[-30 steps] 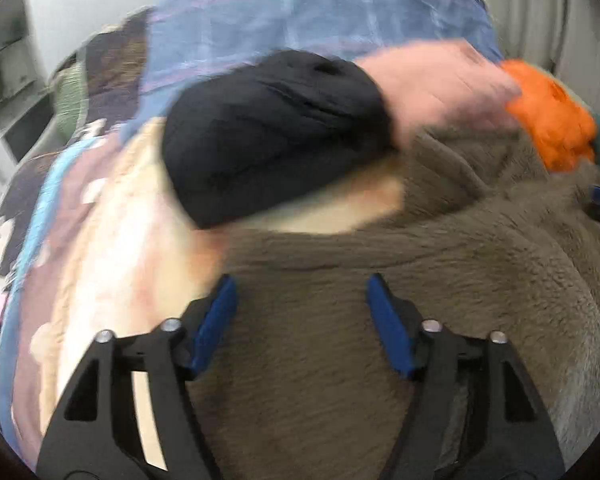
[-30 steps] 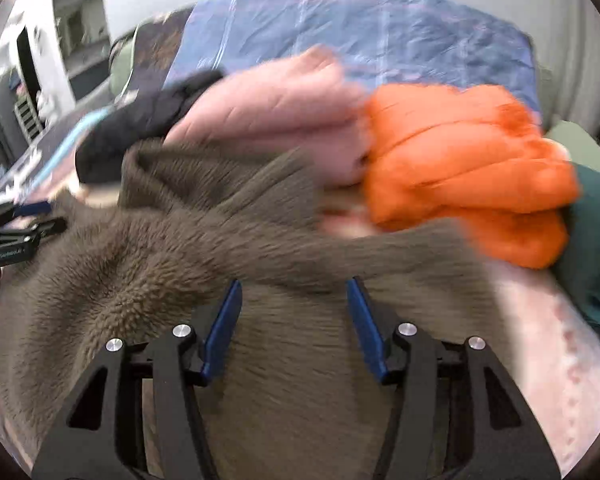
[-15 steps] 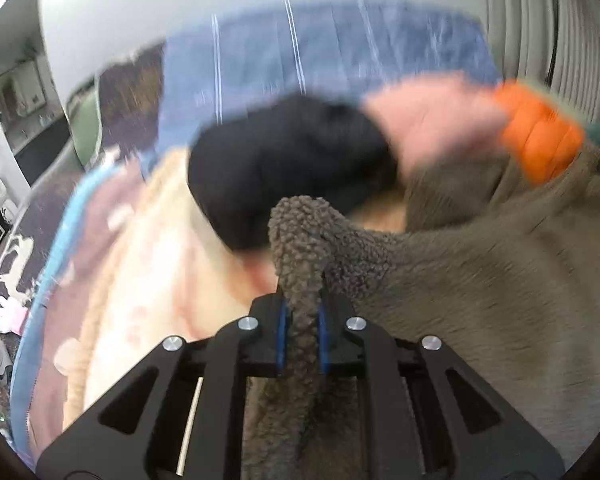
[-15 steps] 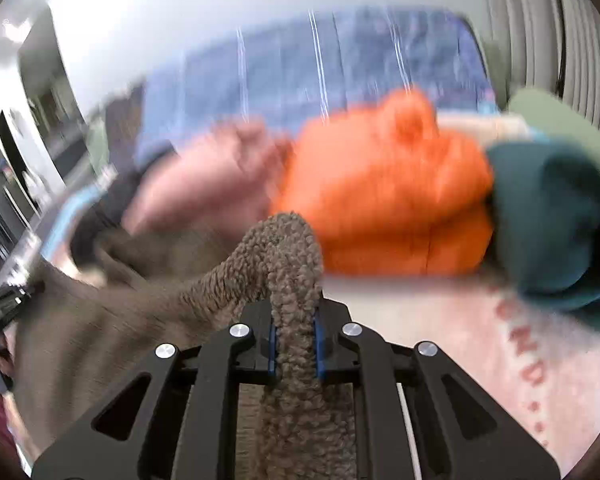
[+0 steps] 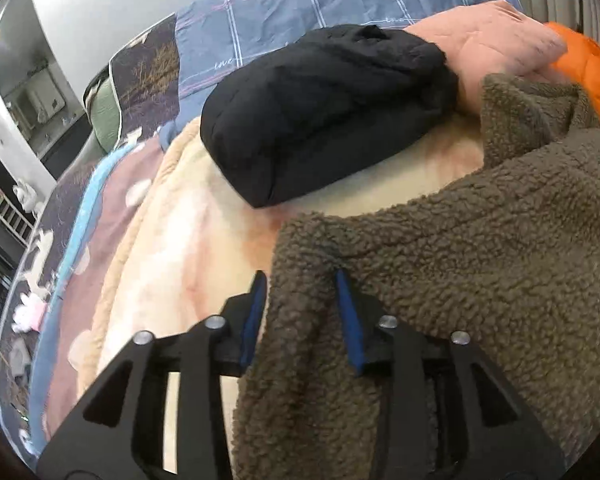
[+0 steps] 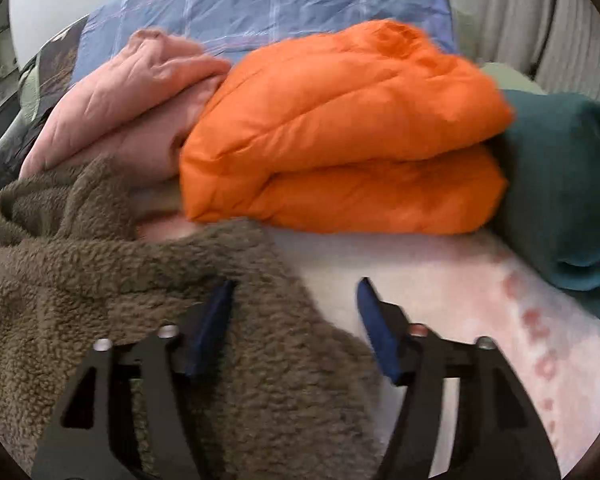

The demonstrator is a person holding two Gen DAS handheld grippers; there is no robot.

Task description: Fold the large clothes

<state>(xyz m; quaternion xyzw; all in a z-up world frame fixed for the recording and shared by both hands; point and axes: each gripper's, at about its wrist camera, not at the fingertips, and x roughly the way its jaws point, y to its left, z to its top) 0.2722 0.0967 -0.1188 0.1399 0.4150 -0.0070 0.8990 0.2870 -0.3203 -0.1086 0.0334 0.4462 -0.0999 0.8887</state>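
Note:
A brown fleece garment lies spread on the bed. In the left wrist view its corner runs between the fingers of my left gripper. The jaws are opening and the blue pads stand just off the pile. In the right wrist view the fleece has its far edge under the left finger of my right gripper. Those jaws are opening wide, with fleece on one side of the gap and bare blanket on the other. Neither gripper pinches the cloth.
Folded clothes sit in a row beyond the fleece: a black one, a pink one, an orange puffy one and a teal one. A cream and pink blanket covers the bed, with a blue checked quilt behind.
Half a second ago both grippers were shut on raised folds of the fleece. Both have since sunk towards the bed and opened, and the fleece lies flat again.

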